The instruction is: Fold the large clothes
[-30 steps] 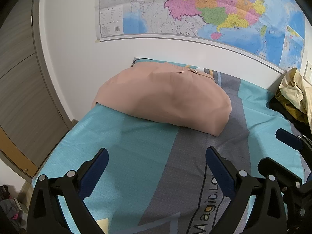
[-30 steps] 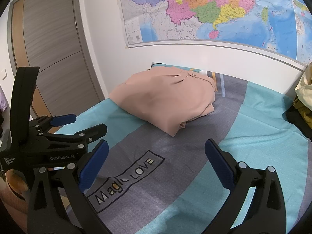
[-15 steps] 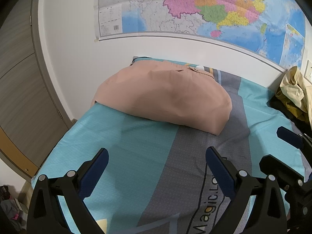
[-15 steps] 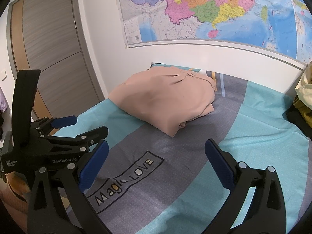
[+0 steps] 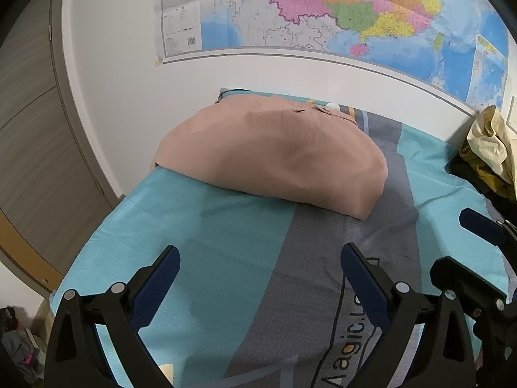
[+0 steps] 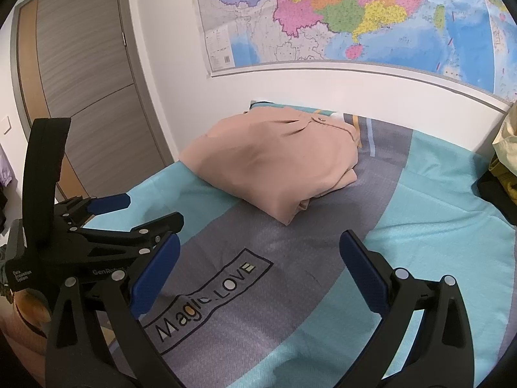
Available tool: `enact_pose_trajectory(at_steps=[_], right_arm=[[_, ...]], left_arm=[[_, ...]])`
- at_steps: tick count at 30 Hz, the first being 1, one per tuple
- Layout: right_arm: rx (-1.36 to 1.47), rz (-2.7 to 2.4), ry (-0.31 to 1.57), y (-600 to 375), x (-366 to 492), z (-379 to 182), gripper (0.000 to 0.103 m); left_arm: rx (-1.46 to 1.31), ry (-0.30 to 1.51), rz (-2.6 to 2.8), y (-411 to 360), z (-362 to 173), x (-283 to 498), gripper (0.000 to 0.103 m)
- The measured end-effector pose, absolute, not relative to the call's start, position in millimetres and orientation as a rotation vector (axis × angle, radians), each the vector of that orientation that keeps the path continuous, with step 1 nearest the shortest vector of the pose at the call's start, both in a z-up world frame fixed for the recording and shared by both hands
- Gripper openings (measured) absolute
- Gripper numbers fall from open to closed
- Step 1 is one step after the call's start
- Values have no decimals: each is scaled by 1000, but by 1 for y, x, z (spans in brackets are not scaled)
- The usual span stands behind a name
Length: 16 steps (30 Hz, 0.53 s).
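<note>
A folded salmon-pink garment [image 5: 274,158] lies on the far part of the bed, near the wall; its stacked layers show at its right edge in the right wrist view [image 6: 278,165]. My left gripper [image 5: 260,274] hovers open over the teal and grey sheet, well short of the garment, holding nothing. My right gripper [image 6: 258,265] is open too, above the printed "Magic LOVE" label [image 6: 210,297]. The left gripper's body [image 6: 84,236] appears at the left of the right wrist view. The right gripper's fingers [image 5: 478,226] show at the right edge of the left wrist view.
The bed sheet [image 5: 206,236] is teal with a grey band. A pile of yellowish and dark clothes [image 5: 488,148] sits at the bed's right side. A wall map [image 5: 323,16] hangs above, and a wooden door [image 6: 77,74] stands left of the bed.
Both grippers have shifted only slightly; the garment lies as before and both stay open.
</note>
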State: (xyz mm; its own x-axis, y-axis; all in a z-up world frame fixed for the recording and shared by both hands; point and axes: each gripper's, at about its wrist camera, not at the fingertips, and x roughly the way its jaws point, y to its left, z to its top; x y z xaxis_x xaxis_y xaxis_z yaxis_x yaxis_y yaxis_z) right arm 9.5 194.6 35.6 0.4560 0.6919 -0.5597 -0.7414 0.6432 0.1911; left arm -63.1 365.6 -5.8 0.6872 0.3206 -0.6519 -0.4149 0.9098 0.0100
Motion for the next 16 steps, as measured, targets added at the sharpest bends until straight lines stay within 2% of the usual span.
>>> enact_pose_trajectory(at_steps=[16], right_arm=[[-44,840,662,173,9,31,97]], left_arm=[[-187,707,391,357,-12,-58,96]])
